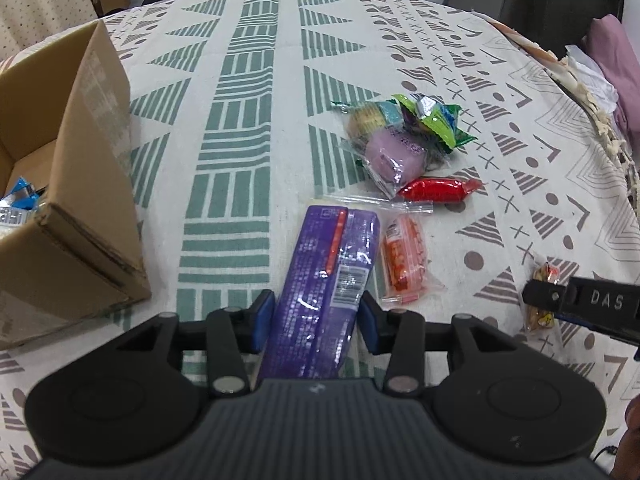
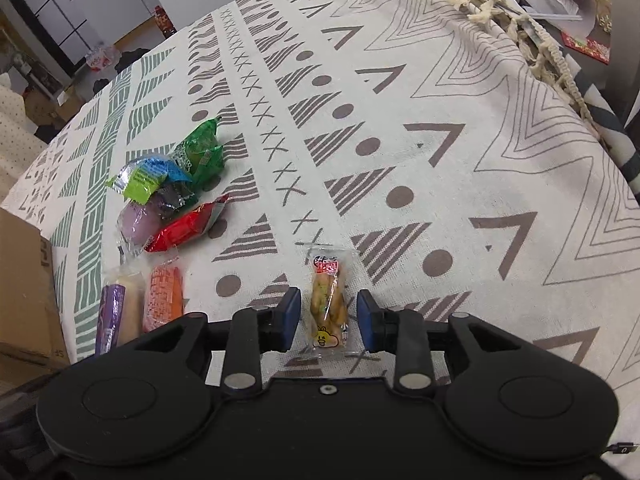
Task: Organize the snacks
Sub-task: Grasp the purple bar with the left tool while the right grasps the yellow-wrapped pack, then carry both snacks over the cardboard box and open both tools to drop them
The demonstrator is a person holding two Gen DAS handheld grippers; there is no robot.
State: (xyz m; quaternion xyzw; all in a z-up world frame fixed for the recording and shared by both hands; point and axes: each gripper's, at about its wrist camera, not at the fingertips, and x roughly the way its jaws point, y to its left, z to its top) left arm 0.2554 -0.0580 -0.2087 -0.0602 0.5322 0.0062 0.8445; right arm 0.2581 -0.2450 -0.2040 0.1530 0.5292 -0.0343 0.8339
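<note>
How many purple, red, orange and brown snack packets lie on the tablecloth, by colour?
Purple: 2, long purple packet and lilac packet
Red: 1, red packet
Orange: 1, orange packet
Brown: 1, twisted-snack packet
Total: 5

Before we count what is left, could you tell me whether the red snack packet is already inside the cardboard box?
No, the red snack packet lies on the tablecloth, apart from the cardboard box.

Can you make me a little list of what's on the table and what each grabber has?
left gripper: closed on the purple packet
right gripper: around the twisted snack, small gaps at both pads
box: cardboard, open, left of the packet, wrappers inside
pile: green, lilac, red snacks, untouched
orange snack: beside the purple packet
table: patterned cloth
</note>
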